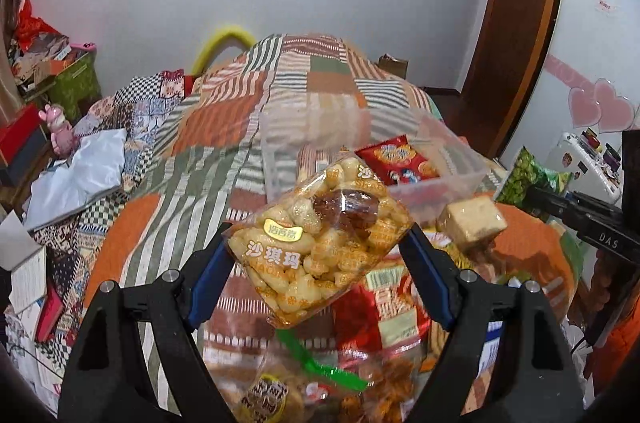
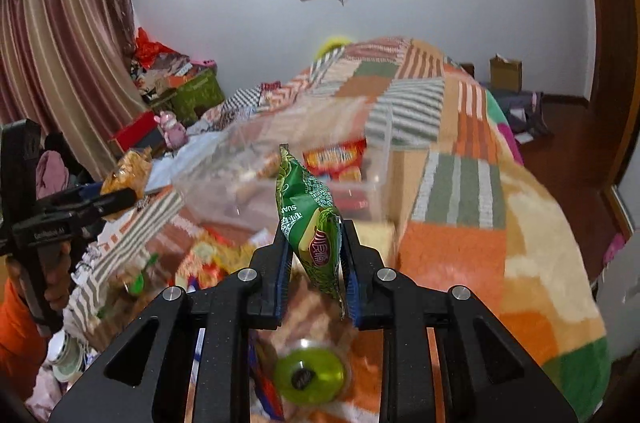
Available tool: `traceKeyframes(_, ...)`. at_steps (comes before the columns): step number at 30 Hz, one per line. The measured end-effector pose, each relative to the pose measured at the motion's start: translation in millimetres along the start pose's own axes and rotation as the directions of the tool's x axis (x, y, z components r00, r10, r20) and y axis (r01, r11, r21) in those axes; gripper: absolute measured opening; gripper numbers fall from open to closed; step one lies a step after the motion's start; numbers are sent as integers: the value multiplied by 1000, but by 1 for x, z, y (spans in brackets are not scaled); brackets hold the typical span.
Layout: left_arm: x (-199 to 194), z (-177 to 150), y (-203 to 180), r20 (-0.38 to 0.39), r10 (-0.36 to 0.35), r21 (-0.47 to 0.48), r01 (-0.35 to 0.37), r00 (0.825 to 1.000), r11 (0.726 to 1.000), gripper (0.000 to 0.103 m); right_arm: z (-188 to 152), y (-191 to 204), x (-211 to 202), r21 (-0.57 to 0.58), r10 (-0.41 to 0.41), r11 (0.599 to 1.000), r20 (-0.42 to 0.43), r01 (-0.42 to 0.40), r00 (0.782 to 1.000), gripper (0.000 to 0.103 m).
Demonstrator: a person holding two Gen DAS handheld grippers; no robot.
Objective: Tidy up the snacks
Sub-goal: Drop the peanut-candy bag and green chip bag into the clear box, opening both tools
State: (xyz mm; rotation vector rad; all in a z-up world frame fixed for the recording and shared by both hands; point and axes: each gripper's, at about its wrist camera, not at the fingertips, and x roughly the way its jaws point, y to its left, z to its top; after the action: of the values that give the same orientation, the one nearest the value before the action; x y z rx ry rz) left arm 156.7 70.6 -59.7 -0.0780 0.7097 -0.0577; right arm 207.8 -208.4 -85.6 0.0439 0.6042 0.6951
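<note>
My left gripper (image 1: 318,243) is shut on a clear yellow sachima pack (image 1: 320,243) and holds it above the bed, just short of the clear plastic bin (image 1: 460,179). A red snack bag (image 1: 400,163) lies in the bin. My right gripper (image 2: 314,243) is shut on a green snack packet (image 2: 312,215), held upright on edge in front of the bin (image 2: 380,163). The right gripper with its green packet (image 1: 524,179) shows at the right of the left wrist view. The left gripper with its pack (image 2: 124,175) shows at the left of the right wrist view.
A pile of loose snacks (image 1: 380,303) lies on the patchwork blanket (image 1: 224,127) under both grippers, with a beige cube-shaped pack (image 1: 472,219) and a green jelly cup (image 2: 308,375). Boxes and clutter (image 1: 52,71) stand left of the bed. A wooden door (image 1: 516,23) is at the right.
</note>
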Motion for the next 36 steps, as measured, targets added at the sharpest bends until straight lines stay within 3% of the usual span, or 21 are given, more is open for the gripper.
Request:
traceKeyframes(11,48,37,2,-55,-4,-26,2,998,1000,82,42,17,34,-68,23,997,12,-22,1000,21)
traceKeyframes(22,97,50,-1,-125,-7,-18,4,992,1000,82,55,30,88,-136,30,990,-104,-44,994,21)
traceKeyframes(36,137,53,-10,-179,-4,28,9,984,1000,81,51,25,131,-145,45,986,-243,-82,969,21)
